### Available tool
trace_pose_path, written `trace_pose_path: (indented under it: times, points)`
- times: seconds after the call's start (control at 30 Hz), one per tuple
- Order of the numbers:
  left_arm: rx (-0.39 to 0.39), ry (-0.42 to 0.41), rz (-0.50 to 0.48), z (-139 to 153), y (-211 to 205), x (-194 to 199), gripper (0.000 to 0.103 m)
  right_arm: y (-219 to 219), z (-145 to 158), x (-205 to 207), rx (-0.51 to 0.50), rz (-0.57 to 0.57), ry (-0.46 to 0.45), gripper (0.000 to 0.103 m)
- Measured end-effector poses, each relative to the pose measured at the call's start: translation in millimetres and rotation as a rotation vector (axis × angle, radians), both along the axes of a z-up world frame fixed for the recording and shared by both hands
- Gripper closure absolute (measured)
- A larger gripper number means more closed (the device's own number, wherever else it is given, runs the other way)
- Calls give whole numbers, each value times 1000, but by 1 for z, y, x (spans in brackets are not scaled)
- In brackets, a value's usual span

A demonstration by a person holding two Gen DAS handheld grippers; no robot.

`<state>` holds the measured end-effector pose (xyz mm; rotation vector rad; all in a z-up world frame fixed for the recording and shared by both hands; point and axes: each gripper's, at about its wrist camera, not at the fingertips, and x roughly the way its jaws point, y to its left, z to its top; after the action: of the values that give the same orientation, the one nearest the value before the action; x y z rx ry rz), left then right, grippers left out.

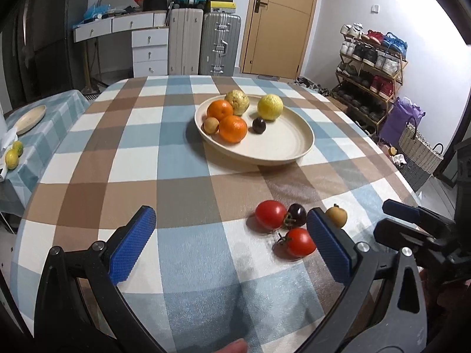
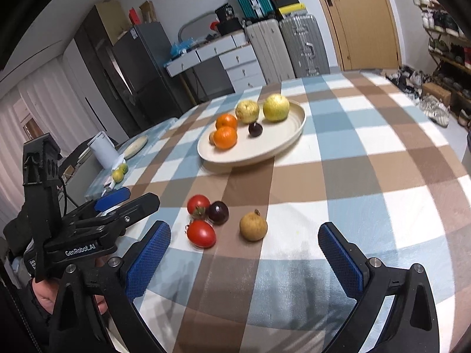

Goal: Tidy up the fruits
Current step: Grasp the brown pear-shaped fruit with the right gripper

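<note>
A cream plate [image 1: 282,147] [image 2: 265,147] on the checked tablecloth holds two oranges [image 1: 232,128] [image 2: 225,137], two yellow-green fruits [image 1: 270,107] [image 2: 275,107], a dark plum [image 1: 259,125] [image 2: 255,129] and a small brown fruit [image 1: 211,125]. Nearer me lie two tomatoes [image 1: 270,214] [image 2: 201,234], a dark plum [image 1: 296,212] [image 2: 218,212] and a small brown fruit [image 1: 336,214] [image 2: 253,226]. My left gripper [image 1: 232,244] is open, just left of this loose group. My right gripper [image 2: 244,260] is open, just short of the brown fruit.
A side table at the left carries a second plate [image 1: 29,119] and two yellow-green citrus [image 1: 13,156]. Suitcases [image 1: 219,45], drawers, a door and a shoe rack [image 1: 372,67] stand beyond the table. A person's hand [image 2: 44,294] holds the left gripper.
</note>
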<state>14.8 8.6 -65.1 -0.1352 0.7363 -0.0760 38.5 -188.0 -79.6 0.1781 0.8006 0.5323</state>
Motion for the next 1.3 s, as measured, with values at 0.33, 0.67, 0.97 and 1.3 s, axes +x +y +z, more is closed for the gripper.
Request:
trace_pose_path:
  times: [0.33, 0.67, 0.97, 1.3]
  points:
    - [-16, 24, -23, -11, 1, 11, 1, 8, -17, 18, 4, 25, 51, 16]
    - [-22, 54, -42, -23, 1, 19, 1, 15, -22, 25, 4, 59, 75, 34]
    - [-25, 59, -36, -24, 3, 20, 1, 18, -26, 27, 6, 69, 105, 59]
    - [-12, 58, -31, -23, 2, 18, 1, 10, -30, 28, 44, 53, 117, 77]
